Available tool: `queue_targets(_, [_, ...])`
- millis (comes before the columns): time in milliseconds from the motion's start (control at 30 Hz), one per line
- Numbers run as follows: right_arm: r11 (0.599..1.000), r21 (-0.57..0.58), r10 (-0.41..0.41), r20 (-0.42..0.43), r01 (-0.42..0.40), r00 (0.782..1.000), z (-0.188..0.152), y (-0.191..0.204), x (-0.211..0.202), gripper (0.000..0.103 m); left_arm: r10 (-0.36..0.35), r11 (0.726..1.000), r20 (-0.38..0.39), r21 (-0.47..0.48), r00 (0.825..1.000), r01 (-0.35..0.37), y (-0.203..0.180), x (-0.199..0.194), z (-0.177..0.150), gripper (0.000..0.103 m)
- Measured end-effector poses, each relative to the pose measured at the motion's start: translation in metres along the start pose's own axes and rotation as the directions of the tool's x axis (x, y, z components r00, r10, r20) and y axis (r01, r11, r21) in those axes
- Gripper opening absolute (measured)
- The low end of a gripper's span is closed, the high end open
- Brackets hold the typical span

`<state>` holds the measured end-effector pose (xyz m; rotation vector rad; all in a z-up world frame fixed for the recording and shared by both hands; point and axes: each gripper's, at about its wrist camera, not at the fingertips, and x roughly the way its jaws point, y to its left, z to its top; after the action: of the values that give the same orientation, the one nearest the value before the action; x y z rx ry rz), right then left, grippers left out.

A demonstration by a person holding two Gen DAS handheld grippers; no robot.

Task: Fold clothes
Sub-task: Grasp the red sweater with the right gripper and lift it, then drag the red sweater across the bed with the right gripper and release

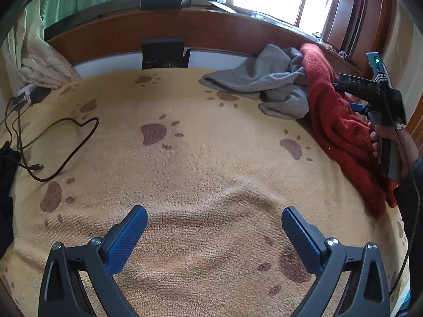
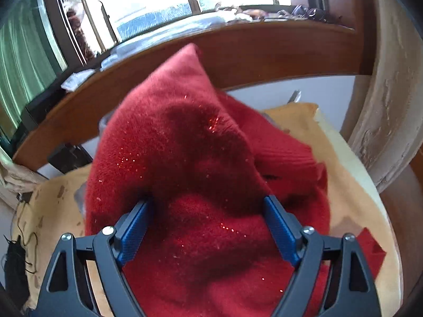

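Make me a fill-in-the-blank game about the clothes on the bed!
1. The right gripper reaches into a fuzzy ____ sweater.
2. Beside it lies a crumpled ____ garment.
3. The blanket has brown ____ prints.
4. The left gripper holds ____.

Missing words: red; grey; paw; nothing

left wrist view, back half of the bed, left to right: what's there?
Black cable → black box against the headboard → grey garment → red sweater → right gripper, its fingers hidden in this view.
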<state>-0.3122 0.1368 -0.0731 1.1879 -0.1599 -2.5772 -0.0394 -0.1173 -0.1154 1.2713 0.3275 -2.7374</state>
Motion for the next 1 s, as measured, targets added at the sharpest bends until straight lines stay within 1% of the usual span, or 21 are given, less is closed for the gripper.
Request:
queue_targets(33, [1.000, -0.002, 0.006, 0.001, -0.006, 1.000, -0.002, 0.001, 0.001, 0.085, 0.001, 1.000, -0.005, -0.002, 1.000, -0.001, 0.000, 0.001, 0.000, 0.103])
queue_targets(100, [1.000, 0.005, 0.019, 0.009, -0.019, 1.000, -0.006, 0.001, -0.001, 0.076, 0.005, 1.000, -0.003, -0.006, 1.000, -0.005, 0.002, 0.001, 0.000, 0.103])
queue_targets(133, [1.000, 0.008, 0.022, 0.015, -0.022, 1.000, -0.007, 0.001, -0.003, 0.066, 0.004, 1.000, 0.000, -0.009, 1.000, -0.004, 0.002, 0.000, 0.000, 0.103])
queue_targets(167, [1.000, 0.007, 0.023, 0.021, -0.024, 1.000, -0.009, 0.002, -0.007, 0.052, 0.003, 1.000, 0.004, -0.010, 1.000, -0.003, 0.003, -0.002, 0.000, 0.103])
queue_targets(200, [1.000, 0.006, 0.026, 0.028, -0.026, 0.999, -0.011, 0.003, -0.010, 0.043, 0.003, 1.000, 0.008, -0.011, 1.000, -0.002, 0.003, -0.003, 0.001, 0.103])
queue_targets(233, [0.999, 0.008, 0.031, 0.037, -0.031, 0.999, -0.013, 0.003, -0.014, 0.028, 0.002, 1.000, 0.013, -0.012, 1.000, -0.001, 0.003, -0.004, 0.001, 0.103])
queue_targets(267, [0.999, 0.009, 0.039, 0.047, -0.039, 0.998, -0.016, 0.002, -0.018, 0.020, 0.001, 1.000, 0.016, -0.012, 1.000, -0.001, 0.003, -0.005, 0.001, 0.103])
queue_targets(367, [0.997, 0.010, 0.075, 0.087, -0.076, 0.993, -0.024, 0.004, -0.035, 0.011, 0.001, 1.000, 0.023, -0.018, 1.000, 0.000, 0.003, -0.007, 0.003, 0.103])
queue_targets(433, [0.995, -0.004, 0.096, 0.126, -0.097, 0.987, -0.030, 0.010, -0.053, 0.010, 0.001, 1.000, 0.026, -0.023, 1.000, -0.001, 0.005, -0.008, 0.004, 0.103])
queue_targets(500, [0.990, -0.028, 0.140, 0.165, -0.137, 0.976, -0.038, 0.018, -0.074, 0.010, 0.001, 1.000, 0.030, -0.031, 1.000, 0.000, 0.006, -0.009, 0.005, 0.103])
queue_targets(633, [0.971, -0.108, 0.232, 0.204, -0.214, 0.951, -0.058, 0.045, -0.118, 0.009, -0.006, 0.999, 0.048, -0.042, 0.999, 0.008, 0.009, -0.014, 0.007, 0.103])
queue_targets(767, [0.947, -0.192, 0.295, 0.192, -0.259, 0.936, -0.093, 0.074, -0.155, 0.009, -0.035, 0.996, 0.040, -0.082, 0.999, 0.038, 0.018, -0.014, 0.009, 0.103])
queue_targets(800, [0.939, -0.206, 0.313, 0.176, -0.276, 0.933, -0.107, 0.082, -0.164, 0.009, -0.045, 0.994, 0.036, -0.097, 0.998, 0.048, 0.021, -0.013, 0.009, 0.103])
queue_targets(933, [0.923, -0.229, 0.339, 0.104, -0.309, 0.935, -0.159, 0.098, -0.183, 0.009, -0.110, 0.980, 0.038, -0.160, 0.993, 0.115, 0.032, -0.014, 0.009, 0.103])
queue_targets(1000, [0.911, -0.225, 0.367, 0.063, -0.345, 0.928, -0.184, 0.098, -0.188, 0.009, -0.116, 0.979, 0.051, -0.162, 0.992, 0.123, 0.032, -0.018, 0.010, 0.103])
